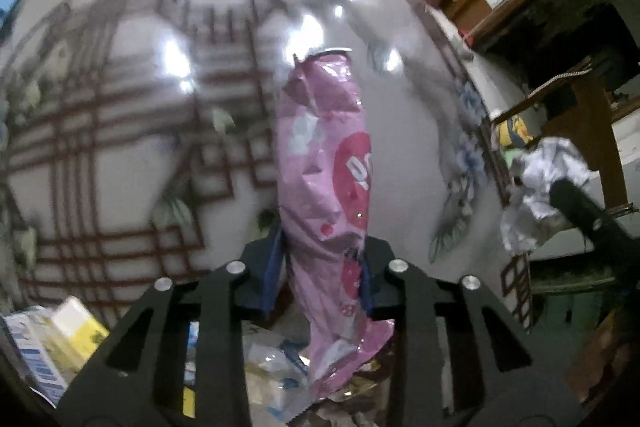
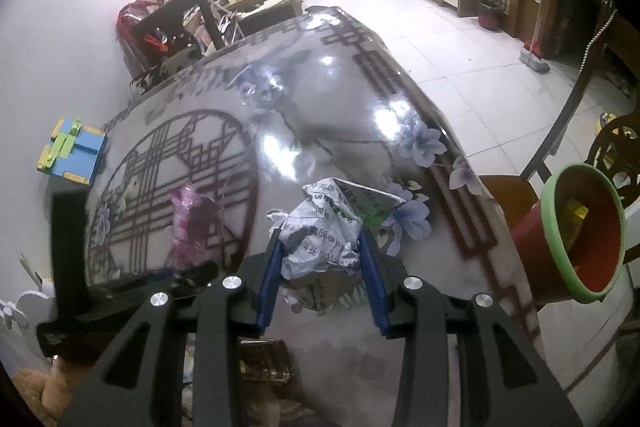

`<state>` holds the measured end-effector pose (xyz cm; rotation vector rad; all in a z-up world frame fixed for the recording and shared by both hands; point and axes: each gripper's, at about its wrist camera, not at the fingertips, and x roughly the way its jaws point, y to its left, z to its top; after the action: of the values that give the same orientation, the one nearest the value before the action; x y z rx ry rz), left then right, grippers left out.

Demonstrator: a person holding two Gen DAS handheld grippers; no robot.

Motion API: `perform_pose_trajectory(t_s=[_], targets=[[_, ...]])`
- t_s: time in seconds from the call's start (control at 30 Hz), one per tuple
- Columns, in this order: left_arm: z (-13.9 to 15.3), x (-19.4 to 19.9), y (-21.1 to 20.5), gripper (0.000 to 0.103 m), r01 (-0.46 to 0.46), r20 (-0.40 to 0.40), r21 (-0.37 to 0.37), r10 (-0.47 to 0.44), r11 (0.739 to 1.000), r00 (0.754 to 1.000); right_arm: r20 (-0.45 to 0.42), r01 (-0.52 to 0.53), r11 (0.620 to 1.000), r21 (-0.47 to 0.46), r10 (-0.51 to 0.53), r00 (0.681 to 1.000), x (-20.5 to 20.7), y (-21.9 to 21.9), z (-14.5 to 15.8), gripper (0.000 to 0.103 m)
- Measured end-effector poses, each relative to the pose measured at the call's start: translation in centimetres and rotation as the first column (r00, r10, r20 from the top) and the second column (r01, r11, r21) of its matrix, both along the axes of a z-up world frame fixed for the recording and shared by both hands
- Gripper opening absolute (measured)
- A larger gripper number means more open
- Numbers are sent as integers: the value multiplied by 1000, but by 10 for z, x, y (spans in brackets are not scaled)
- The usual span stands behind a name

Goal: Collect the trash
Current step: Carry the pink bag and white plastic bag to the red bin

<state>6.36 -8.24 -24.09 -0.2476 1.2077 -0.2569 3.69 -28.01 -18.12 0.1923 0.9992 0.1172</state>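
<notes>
Two pieces of trash are held above the glossy patterned table (image 2: pixel 328 115). A crinkled pink plastic snack wrapper (image 1: pixel 326 195) is clamped upright by the left gripper (image 1: pixel 320 255). A crumpled white printed paper ball (image 2: pixel 324 227) is gripped between the blue pads of the right gripper (image 2: pixel 320 259), beside a tilted red bin with a green rim (image 2: pixel 576 231).

Dim indoor light, glare spots on glossy table (image 1: pixel 160 155), perhaps motion-blurred, fisheye-warped edges
</notes>
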Motion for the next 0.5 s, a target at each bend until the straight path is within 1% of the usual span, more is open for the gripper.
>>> perform_pose_trajectory(t_s=[0.07, 0.2, 0.37, 0.5], targets=[[18, 0, 1, 30, 1, 59, 14, -2, 1000, 998, 11, 11, 1000, -6, -10, 1000, -3, -2, 4, 37], [47, -2, -2, 30, 13, 145, 31, -17, 999, 989, 36, 30, 999, -18, -29, 999, -7, -5, 10, 37], [76, -6, -9, 30, 34, 225, 48, -44, 998, 973, 57, 44, 999, -21, -43, 997, -10, -10, 15, 37], [88, -6, -21, 30, 51, 248, 35, -58, 998, 967, 63, 55, 998, -22, -54, 997, -13, -16, 17, 37]])
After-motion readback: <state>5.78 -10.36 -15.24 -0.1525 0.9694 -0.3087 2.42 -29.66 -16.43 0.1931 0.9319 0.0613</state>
